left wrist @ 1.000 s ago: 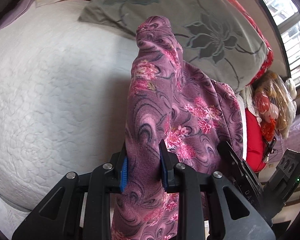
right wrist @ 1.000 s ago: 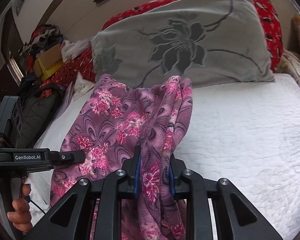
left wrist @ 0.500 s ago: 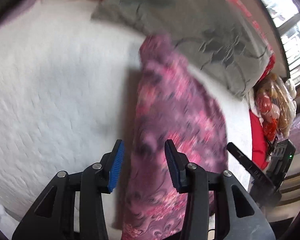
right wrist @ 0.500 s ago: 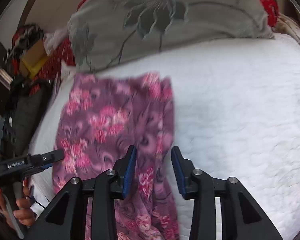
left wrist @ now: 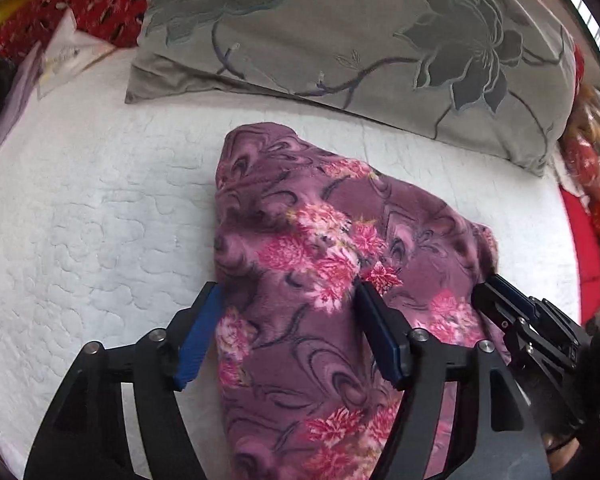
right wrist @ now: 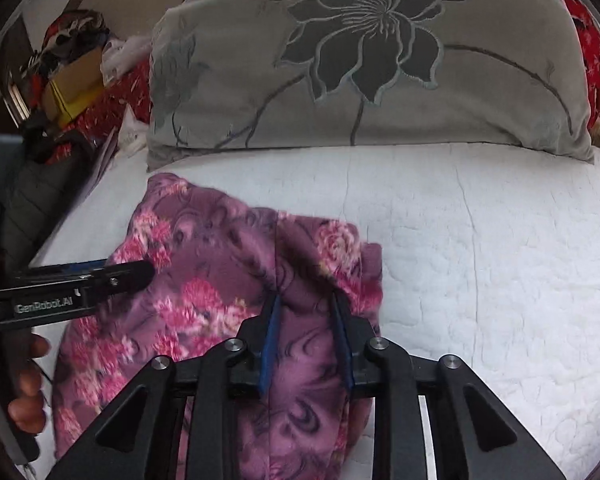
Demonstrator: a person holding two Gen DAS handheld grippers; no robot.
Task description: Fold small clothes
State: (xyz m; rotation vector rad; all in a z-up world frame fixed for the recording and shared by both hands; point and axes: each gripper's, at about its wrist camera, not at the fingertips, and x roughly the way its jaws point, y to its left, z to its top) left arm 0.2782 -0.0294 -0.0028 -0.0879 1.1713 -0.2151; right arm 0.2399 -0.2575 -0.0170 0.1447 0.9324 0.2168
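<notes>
Since the purple flowered garment (left wrist: 328, 264) lies slack on the white quilted bed (left wrist: 100, 200), short of the grey pillow (left wrist: 360, 32) at the bed's head edge, it looks soft, light and thick like fleece, likely to sag and bunch wherever it is lifted unsupported. It seems already doubled over, with a rounded fold facing the pillow. The left gripper (left wrist: 288, 328) has its fingers spread wide, one blue pad (left wrist: 200, 336) at the garment's left edge and the other resting over the cloth, pinching nothing. The right gripper (right wrist: 306, 336) also has its fingers apart, straddling a ridge of fabric near the garment's right edge (right wrist: 364, 280) without clamping it. For another fold, I would take hold at 2 corners of the near hem, pinching all layers together, since the fuzzy surface should grip well but loose layers could slide apart.
</notes>
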